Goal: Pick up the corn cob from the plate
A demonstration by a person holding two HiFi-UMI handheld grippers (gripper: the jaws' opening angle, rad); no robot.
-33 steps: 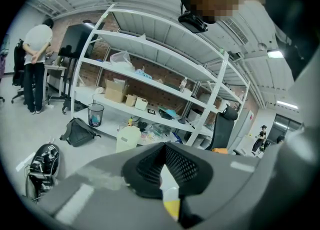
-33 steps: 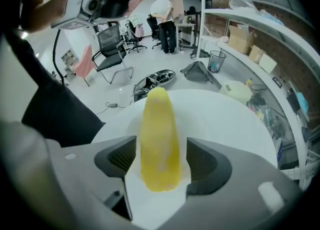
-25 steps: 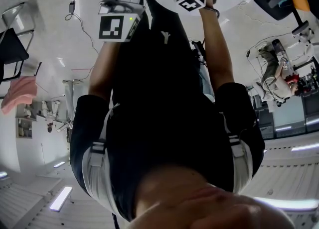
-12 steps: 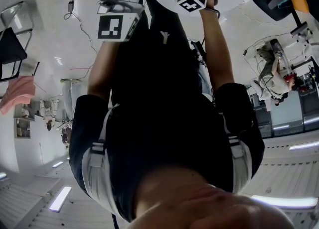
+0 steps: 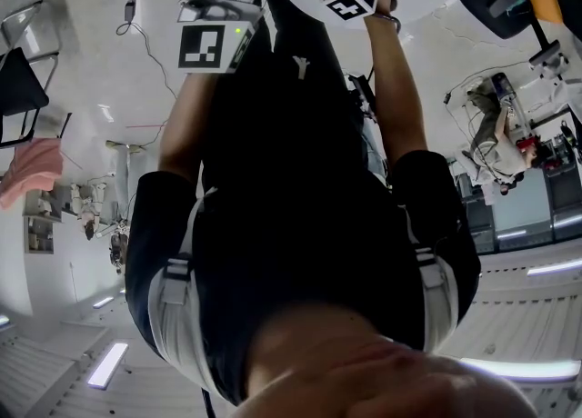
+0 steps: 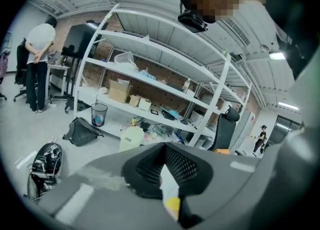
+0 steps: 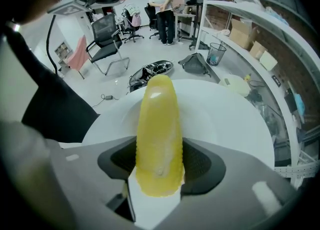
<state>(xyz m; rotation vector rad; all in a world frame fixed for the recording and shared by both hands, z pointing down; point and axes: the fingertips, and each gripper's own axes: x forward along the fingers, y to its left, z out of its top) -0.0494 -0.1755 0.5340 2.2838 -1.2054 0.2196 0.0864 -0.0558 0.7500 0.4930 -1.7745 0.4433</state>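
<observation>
On the plate lies the corn cob.

There is one corn cob, one white plate and two grippers — the left gripper and the right gripper. The room beyond holds one long shelving rack, one mesh wastebasket, one black backpack and two bystanders — a near bystander and a far bystander.
</observation>
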